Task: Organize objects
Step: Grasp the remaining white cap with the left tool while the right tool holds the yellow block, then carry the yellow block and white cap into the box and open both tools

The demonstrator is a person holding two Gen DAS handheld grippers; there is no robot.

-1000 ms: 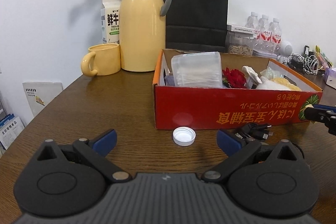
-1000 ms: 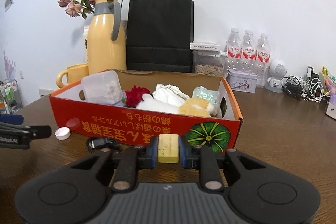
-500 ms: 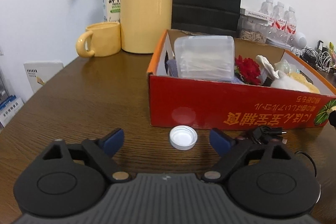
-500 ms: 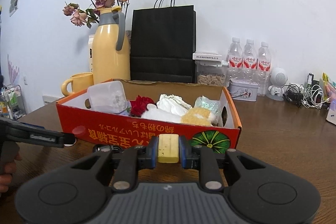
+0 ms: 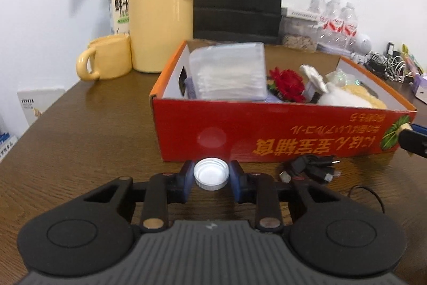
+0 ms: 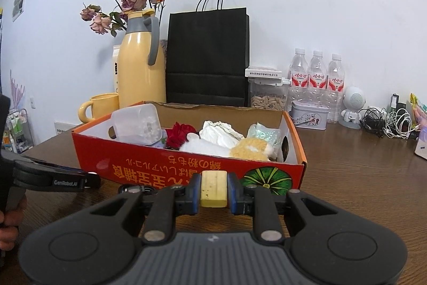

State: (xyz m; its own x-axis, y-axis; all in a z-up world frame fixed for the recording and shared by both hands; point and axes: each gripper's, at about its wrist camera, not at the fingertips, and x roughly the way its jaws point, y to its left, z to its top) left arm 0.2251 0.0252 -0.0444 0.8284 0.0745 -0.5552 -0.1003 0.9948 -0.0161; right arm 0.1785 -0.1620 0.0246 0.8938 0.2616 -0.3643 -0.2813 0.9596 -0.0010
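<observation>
A dark wooden bench (image 5: 80,130) against a white wall carries a red cardboard box (image 5: 267,135) at frame centre. Low in the left wrist view, the left tongs (image 5: 211,175) are closing around a white bottle cap (image 5: 211,174) lying just before the box. In the right wrist view, the right tongs (image 6: 213,188) clamp a yellow block (image 6: 214,188) at lower centre.
</observation>
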